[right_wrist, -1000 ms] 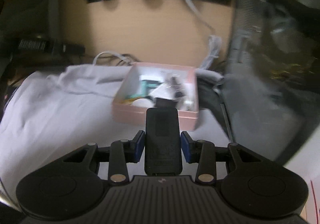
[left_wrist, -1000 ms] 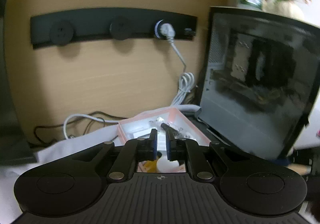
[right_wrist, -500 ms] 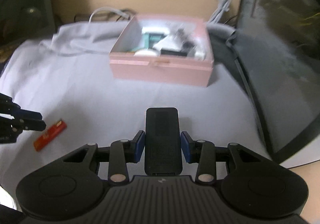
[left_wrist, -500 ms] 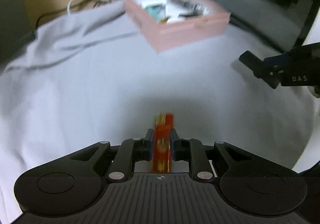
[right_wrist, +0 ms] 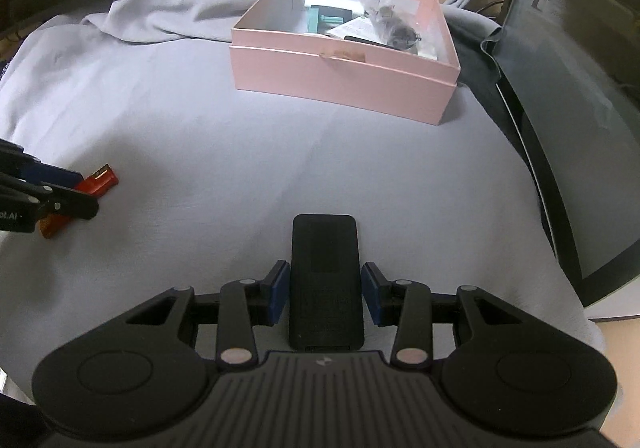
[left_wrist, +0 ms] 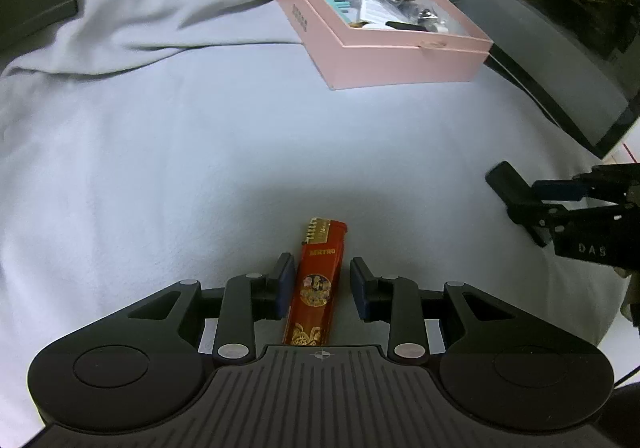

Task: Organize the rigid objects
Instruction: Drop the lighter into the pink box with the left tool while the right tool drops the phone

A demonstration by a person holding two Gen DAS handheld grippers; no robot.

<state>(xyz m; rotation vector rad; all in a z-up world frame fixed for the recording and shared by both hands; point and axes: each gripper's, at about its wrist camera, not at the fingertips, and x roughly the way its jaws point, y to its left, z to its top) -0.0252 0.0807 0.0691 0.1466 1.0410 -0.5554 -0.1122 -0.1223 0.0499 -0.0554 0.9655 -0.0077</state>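
Lighter (left_wrist: pixel 316 282) — glossy red, slim | left gripper (left_wrist: pixel 323 284) spread | cloth (left_wrist: pixel 160 152) soft

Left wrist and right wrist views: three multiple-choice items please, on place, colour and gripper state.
1. The red lighter lies: A on a shelf; B on the grey cloth between the left hand-held gripper fingers; C in a drawer.
2. The box is: A pink; B blue; C green.
3. The right hand-held gripper is: A open, empty; B shut on the black device; C shut on a cable.
Answers: B, pads flank it with a gap; A, pink walls; B, pads press its sides.
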